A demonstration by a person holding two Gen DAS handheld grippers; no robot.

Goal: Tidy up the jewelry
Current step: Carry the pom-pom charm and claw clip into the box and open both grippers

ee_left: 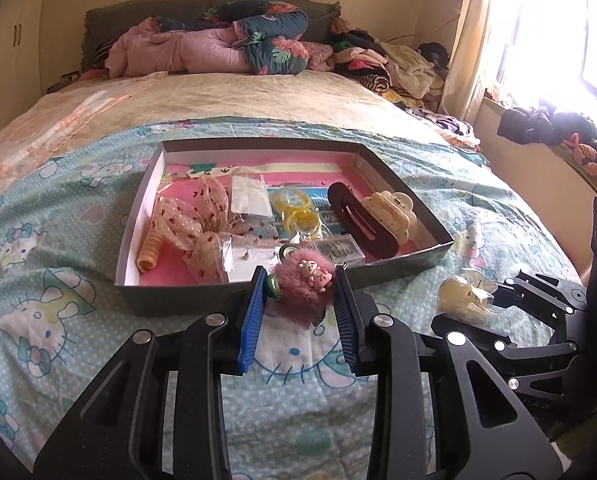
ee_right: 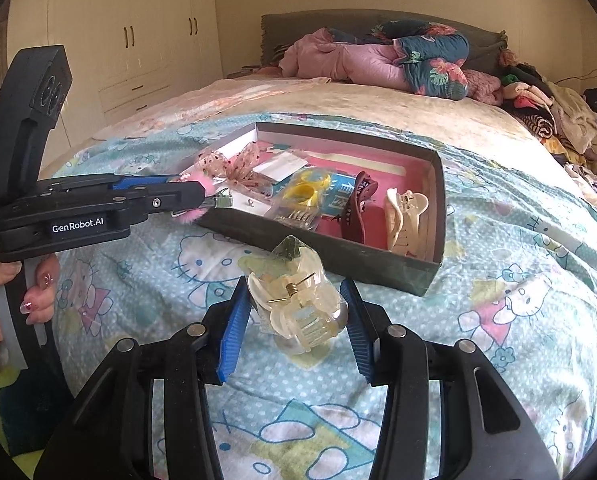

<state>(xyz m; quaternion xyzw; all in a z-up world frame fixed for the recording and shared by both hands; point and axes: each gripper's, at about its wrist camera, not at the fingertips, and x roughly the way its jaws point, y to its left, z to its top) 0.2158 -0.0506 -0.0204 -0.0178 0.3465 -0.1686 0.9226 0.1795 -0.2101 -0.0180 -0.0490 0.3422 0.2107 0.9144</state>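
Observation:
My left gripper (ee_left: 301, 285) is shut on a fluffy pink hair clip (ee_left: 304, 285) with a small cartoon charm, held just above the near wall of the dark cardboard box (ee_left: 186, 296). From the right wrist view the left gripper (ee_right: 202, 196) shows side-on at the box's near left corner, pink fluff sticking out. My right gripper (ee_right: 296, 304) is shut on a clear yellowish claw clip (ee_right: 298, 308) in plastic wrap, lifted over the bedspread in front of the box (ee_right: 338, 258). In the left wrist view that claw clip (ee_left: 464, 294) appears at the right.
The box holds a sheer bow (ee_left: 196, 220), a spiral hair tie (ee_left: 151, 254), yellow rings (ee_left: 296, 210), a dark brown clip (ee_left: 360, 220), a cream claw clip (ee_left: 390, 212) and small packets. Bedding and clothes are piled at the bed's head (ee_left: 226, 44). A person's hand (ee_right: 2, 292) grips the left handle.

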